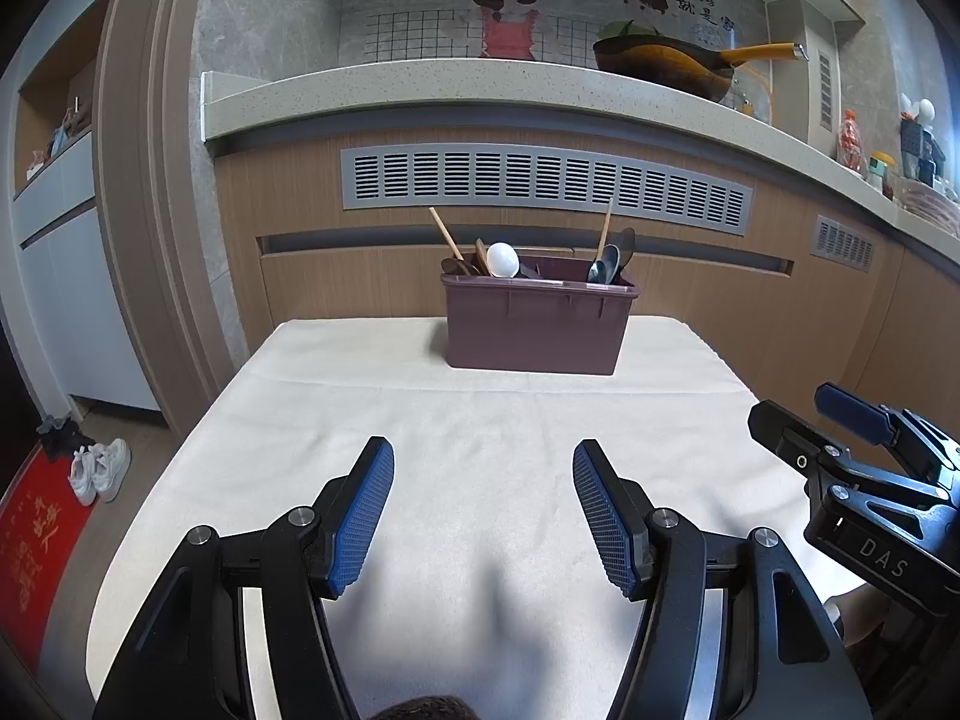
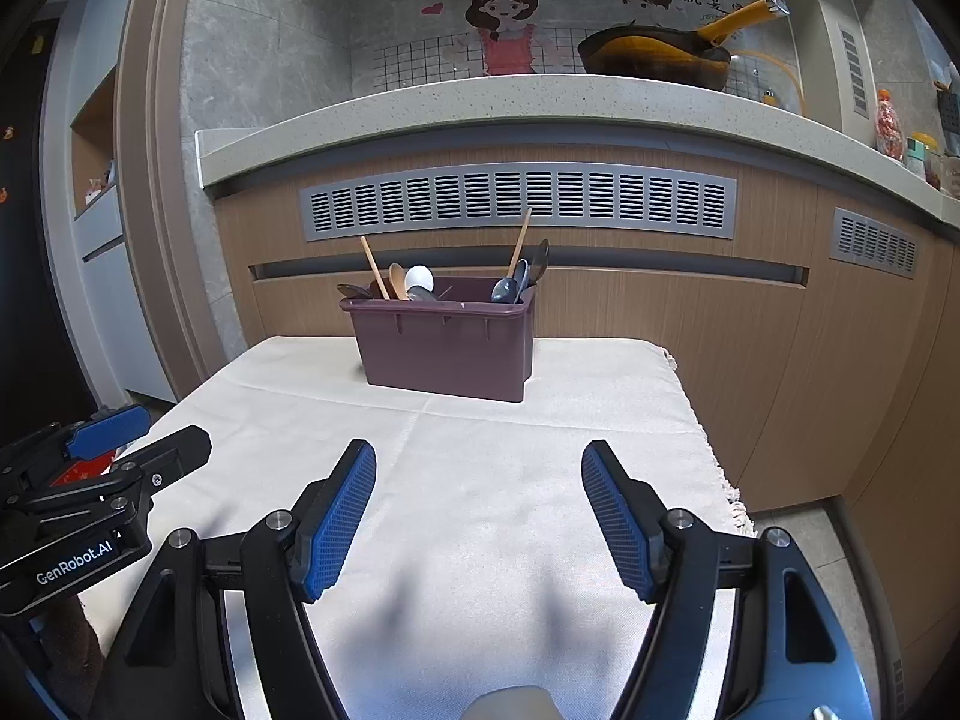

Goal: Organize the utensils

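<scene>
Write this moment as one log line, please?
left gripper: open, empty | right gripper: open, empty | utensils: in purple bin | bin: far end of cloth-covered table

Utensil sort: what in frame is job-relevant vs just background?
Job:
- purple bin
- white spoon
- dark spoons
- wooden chopsticks
- left gripper, open
- right gripper, open

Background:
- wok on the counter
- white sneakers
- red mat
- tablecloth

Maroon utensil bin [image 1: 537, 327]; cream tablecloth [image 1: 468, 420]; white spoon [image 1: 503, 259]; orange-lined wok [image 1: 666, 67]
</scene>
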